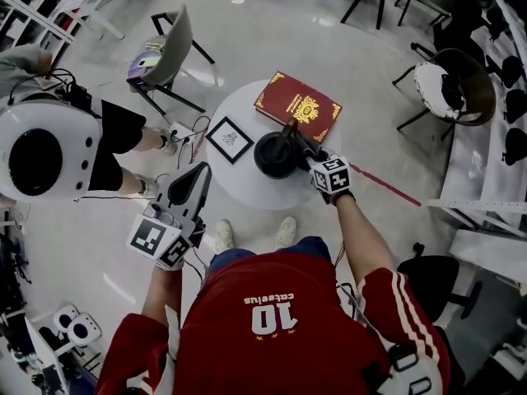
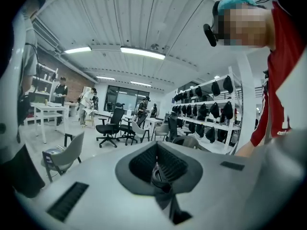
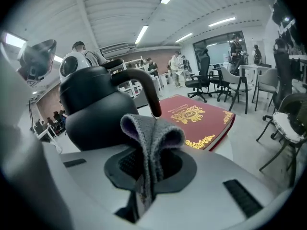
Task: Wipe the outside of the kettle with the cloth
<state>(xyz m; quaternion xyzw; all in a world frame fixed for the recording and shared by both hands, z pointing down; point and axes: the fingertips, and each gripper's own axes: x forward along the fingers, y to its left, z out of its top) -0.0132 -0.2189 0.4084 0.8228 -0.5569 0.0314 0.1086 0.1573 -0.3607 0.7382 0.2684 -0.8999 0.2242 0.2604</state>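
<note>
The jaws of the right gripper [image 3: 149,164] are closed on a grey cloth [image 3: 152,135]. The cloth is pinched so that a folded loop stands up past the jaw tips. Just beyond the loop, to its left, a black kettle [image 3: 96,111] is seen upright, its curved handle arching over towards the cloth. Whether cloth and kettle touch cannot be told.

In the head view the right gripper [image 1: 317,164] is held against the right side of the kettle [image 1: 274,155], which stands on a round white table [image 1: 247,189]. A red book [image 1: 298,107] with gold ornament is laid flat on the far part of the table, just behind the kettle. A small framed picture [image 1: 230,139] is laid to the kettle's left.

The jaws of the left gripper [image 2: 158,169] are pressed together, and nothing is held between them. This left gripper [image 1: 191,189] is held off the table's near left edge, above the floor, well apart from the kettle.
</note>
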